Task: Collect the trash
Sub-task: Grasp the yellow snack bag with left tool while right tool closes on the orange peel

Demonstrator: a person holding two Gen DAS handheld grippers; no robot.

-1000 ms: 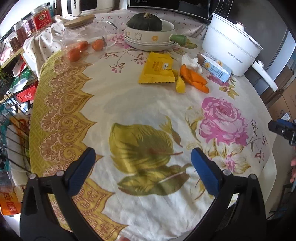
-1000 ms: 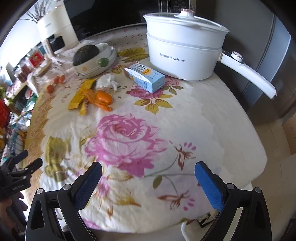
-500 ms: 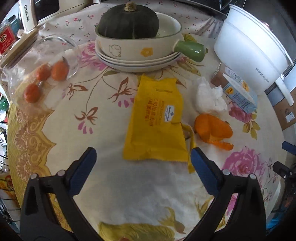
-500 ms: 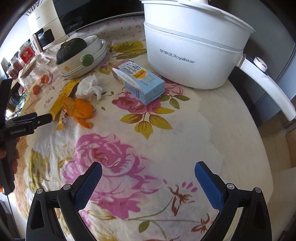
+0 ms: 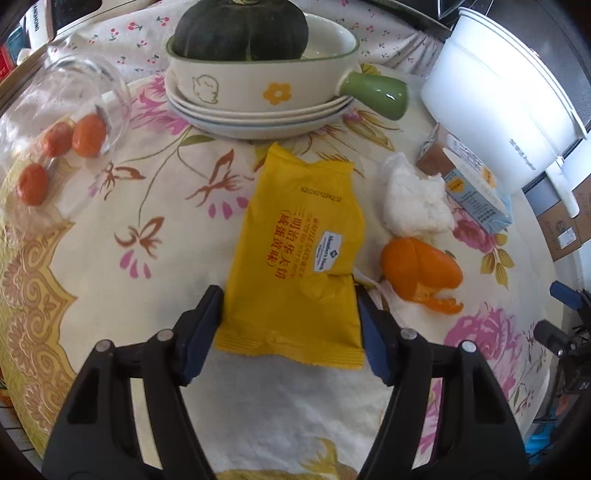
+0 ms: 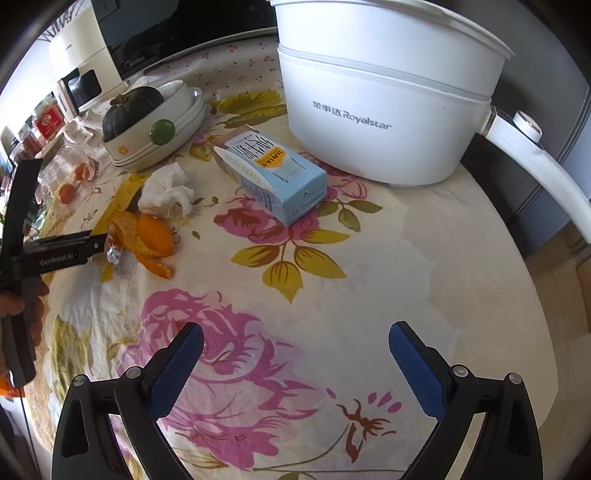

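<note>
- The left gripper (image 5: 290, 314) has come down over the yellow snack wrapper (image 5: 299, 258), and its jaws have just been closing; the lower end of the wrapper sits between the blue pads (image 5: 201, 332), which stand right at its two long edges. I cannot tell whether they press on it yet.
- The wrapper lies flat on the flowered tablecloth (image 5: 147, 221), about the middle of the tabletop, in front of the stacked dishes (image 5: 258, 122) that carry a dark green squash (image 5: 240, 29).
- Just beside the wrapper's right edge lie a piece of orange peel (image 5: 419, 264) and, behind it, a crumpled white tissue (image 5: 412, 199).
- A light blue carton (image 6: 273, 177) lies on its side near the white electric pot (image 6: 373, 99) at the far edge.
- Small orange fruits (image 5: 86, 134) sit at a tipped glass jar (image 5: 77, 96) toward the left edge.
- The right gripper (image 6: 295, 365) hangs over the pink rose print near the near edge, jaws wide, nothing between them.
</note>
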